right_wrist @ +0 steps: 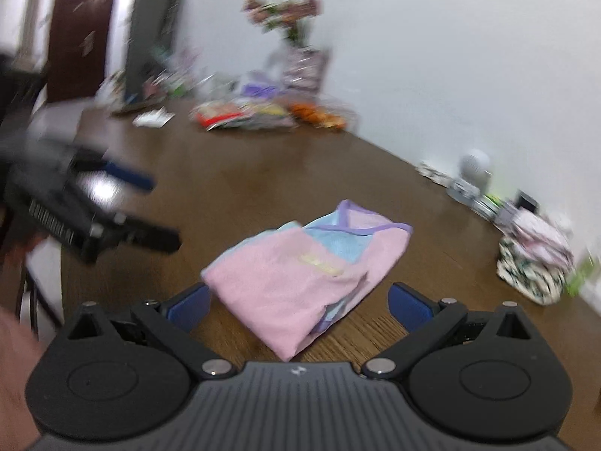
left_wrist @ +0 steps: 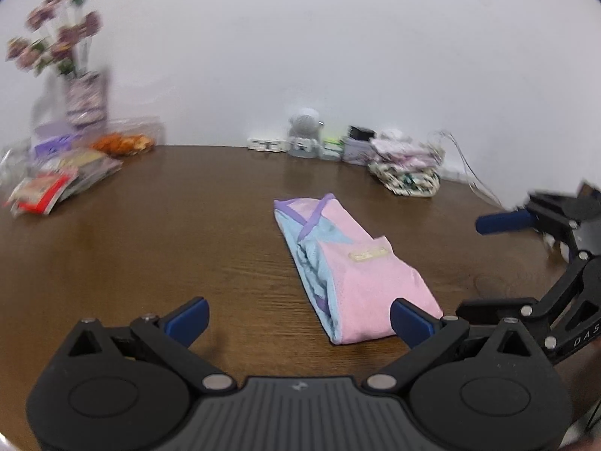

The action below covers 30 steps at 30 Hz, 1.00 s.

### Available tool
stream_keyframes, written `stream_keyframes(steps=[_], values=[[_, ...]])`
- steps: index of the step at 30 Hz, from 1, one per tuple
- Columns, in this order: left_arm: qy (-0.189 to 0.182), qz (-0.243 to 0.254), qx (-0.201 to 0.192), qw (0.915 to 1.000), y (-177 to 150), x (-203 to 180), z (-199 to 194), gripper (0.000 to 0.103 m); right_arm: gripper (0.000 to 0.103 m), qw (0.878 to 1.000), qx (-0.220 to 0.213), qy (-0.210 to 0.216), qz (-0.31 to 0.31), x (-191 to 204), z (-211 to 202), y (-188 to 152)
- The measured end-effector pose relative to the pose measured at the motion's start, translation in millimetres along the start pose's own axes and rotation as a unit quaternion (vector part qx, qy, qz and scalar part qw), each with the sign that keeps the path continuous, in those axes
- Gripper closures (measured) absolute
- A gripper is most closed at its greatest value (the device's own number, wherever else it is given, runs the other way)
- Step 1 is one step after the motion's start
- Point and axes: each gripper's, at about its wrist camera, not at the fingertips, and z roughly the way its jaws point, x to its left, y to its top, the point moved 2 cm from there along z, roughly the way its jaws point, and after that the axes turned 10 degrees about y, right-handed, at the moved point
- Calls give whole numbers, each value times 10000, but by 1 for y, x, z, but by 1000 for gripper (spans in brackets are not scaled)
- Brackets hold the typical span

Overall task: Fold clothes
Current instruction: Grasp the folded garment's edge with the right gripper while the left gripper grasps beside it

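Note:
A pink and light-blue garment with purple trim [left_wrist: 340,267] lies folded into a long strip on the brown wooden table [left_wrist: 150,255]. My left gripper [left_wrist: 300,319] is open just above the table, its right finger beside the garment's near end, nothing between its fingers. In the right wrist view the same garment [right_wrist: 300,282] lies in front of my open right gripper [right_wrist: 298,306], its near corner reaching between the blue fingers. The left gripper [right_wrist: 94,206] shows blurred at the left there; the right gripper [left_wrist: 544,233] shows at the right edge of the left wrist view.
A vase of flowers [left_wrist: 80,94] and snack packets [left_wrist: 52,184] crowd the table's far left. Small boxes and a grey figure [left_wrist: 304,133] line the back wall, with a stack of folded patterned clothes [left_wrist: 407,167] to their right. A dark door [right_wrist: 79,37] stands beyond.

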Motion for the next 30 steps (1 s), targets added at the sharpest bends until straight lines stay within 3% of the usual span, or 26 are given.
stream_keyframes(steps=[5,8,11,13,18,20,22,27,30], values=[[-146,642,-17,9978,13,-1,9,0,13,9927,357,368,-1090,13,19,-5],[-375,882,-4,9954,18,-3,12,3,35,9838,589,465,-1625,18,36,-9],[-633,1042,46,9925,20,-6,14,12,49,9740,679,541,-2091,22,47,-13],[-816,1141,82,9901,22,-8,16,18,52,9652,707,556,-2457,25,51,-17],[-1157,1880,-37,9753,22,-19,18,25,69,9457,832,699,-3064,26,55,-21],[-1205,2414,-167,9628,19,-28,19,25,76,9417,934,786,-3136,24,57,-20],[-1202,3045,-298,9444,13,-39,21,25,81,9419,1028,899,-3068,20,59,-17],[-1001,4464,-581,8873,-5,-62,36,25,89,9642,1105,1323,-2016,-8,57,4],[-808,5208,-871,8454,-16,-73,49,25,89,9716,1125,1602,-1331,-28,55,18]])
